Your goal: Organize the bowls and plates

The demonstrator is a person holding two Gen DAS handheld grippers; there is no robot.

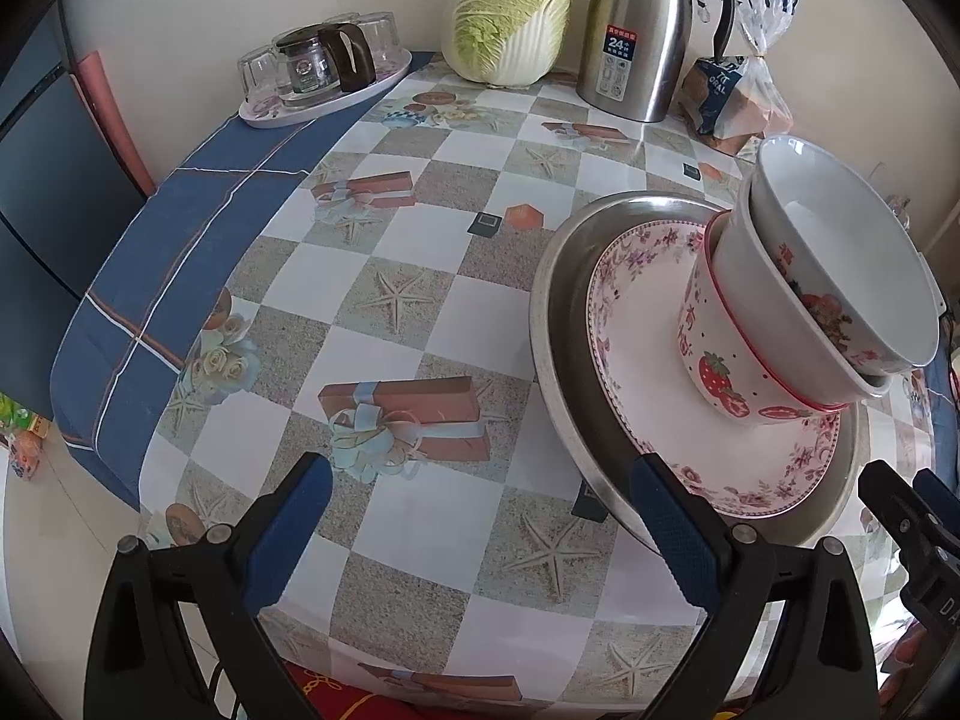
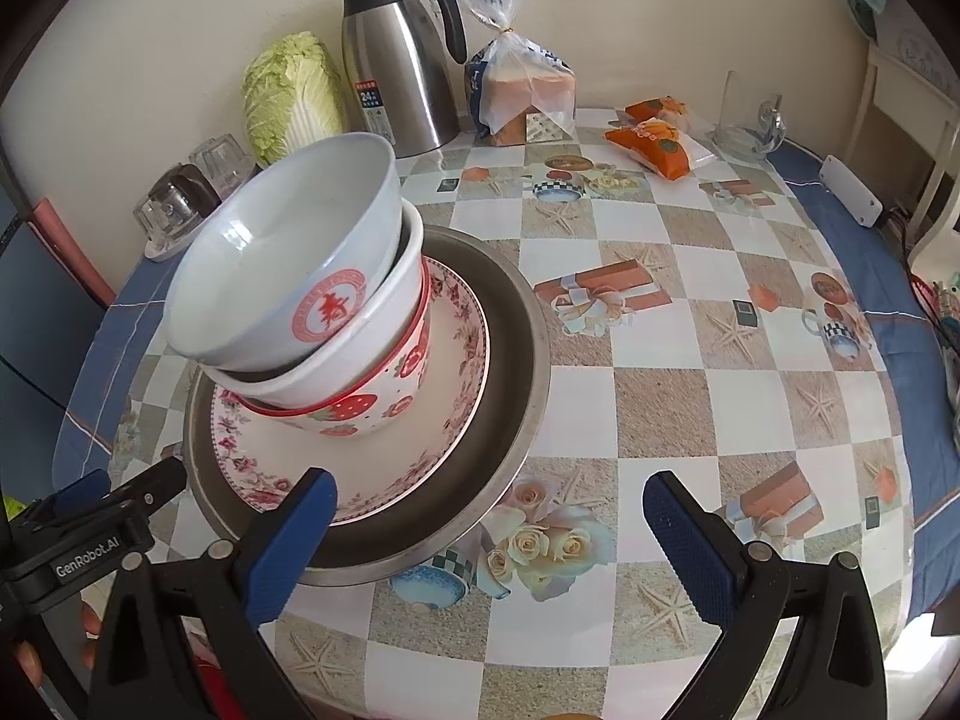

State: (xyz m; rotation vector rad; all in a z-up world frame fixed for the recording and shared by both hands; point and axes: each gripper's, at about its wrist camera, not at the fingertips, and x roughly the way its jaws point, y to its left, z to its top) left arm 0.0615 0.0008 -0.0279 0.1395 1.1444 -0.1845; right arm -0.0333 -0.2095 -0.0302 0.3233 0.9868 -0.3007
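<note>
Bowls sit nested three deep on a floral-rimmed plate, which lies inside a metal pan on the checkered tablecloth. The top bowl, tilted, carries a red circular emblem with a Chinese character; the bottom strawberry bowl has red characters on its side. In the left wrist view, going left to right along the back of the table, a tray of glasses stands near a napa cabbage, then a steel thermos jug whose label reads "24", then a bagged loaf of bread. The left gripper has its blue-padded fingers wide apart, holding nothing; the right-hand pad overlaps the pan's near rim, though contact is unclear. The right gripper is likewise spread and empty, its left pad over the pan's edge. "GenRobot.AI" is printed on the left gripper's body in the right wrist view.
</note>
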